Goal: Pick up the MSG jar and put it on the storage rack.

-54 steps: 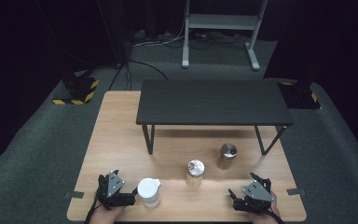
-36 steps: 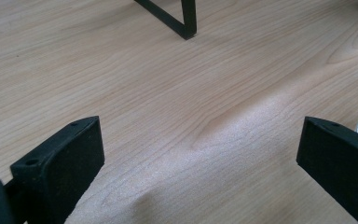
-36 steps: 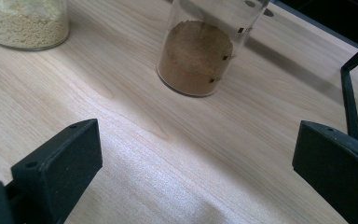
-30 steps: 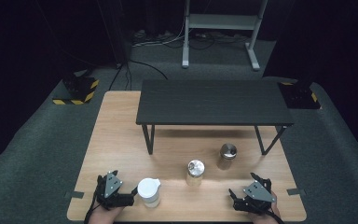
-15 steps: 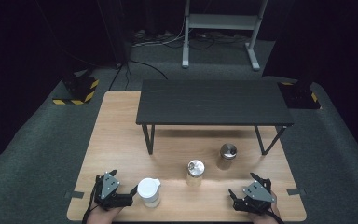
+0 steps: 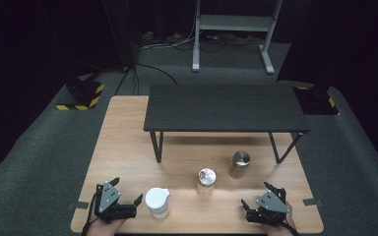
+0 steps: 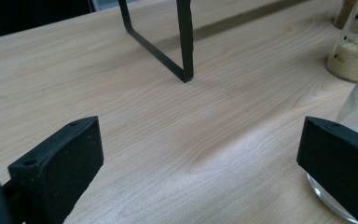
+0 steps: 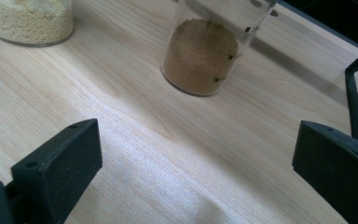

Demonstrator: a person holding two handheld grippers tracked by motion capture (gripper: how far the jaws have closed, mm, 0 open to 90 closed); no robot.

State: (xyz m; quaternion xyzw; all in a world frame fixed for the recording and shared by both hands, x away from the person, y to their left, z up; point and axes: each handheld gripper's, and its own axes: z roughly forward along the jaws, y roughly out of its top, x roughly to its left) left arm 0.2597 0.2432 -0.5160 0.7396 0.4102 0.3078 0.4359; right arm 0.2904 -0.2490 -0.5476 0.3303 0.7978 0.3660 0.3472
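Dark room, grey carpet; your wooden table (image 6: 123, 142) carries a black bench (image 6: 224, 107) at its far half. Landmark: the white-lidded jar (image 6: 157, 202) at the near edge. Your left gripper (image 6: 126, 191) sits just beside that jar on its left, jaws spread wide, gripping nothing; in the left gripper view the jar's glass base (image 7: 354, 140) lies against the right-hand jaw. To the jar's right stand a pale-grain shaker (image 6: 206, 181), then a brown-spice shaker (image 6: 240, 164) farther off. Your right gripper (image 6: 260, 196) rests well right of the jar, jaws likewise spread, empty.
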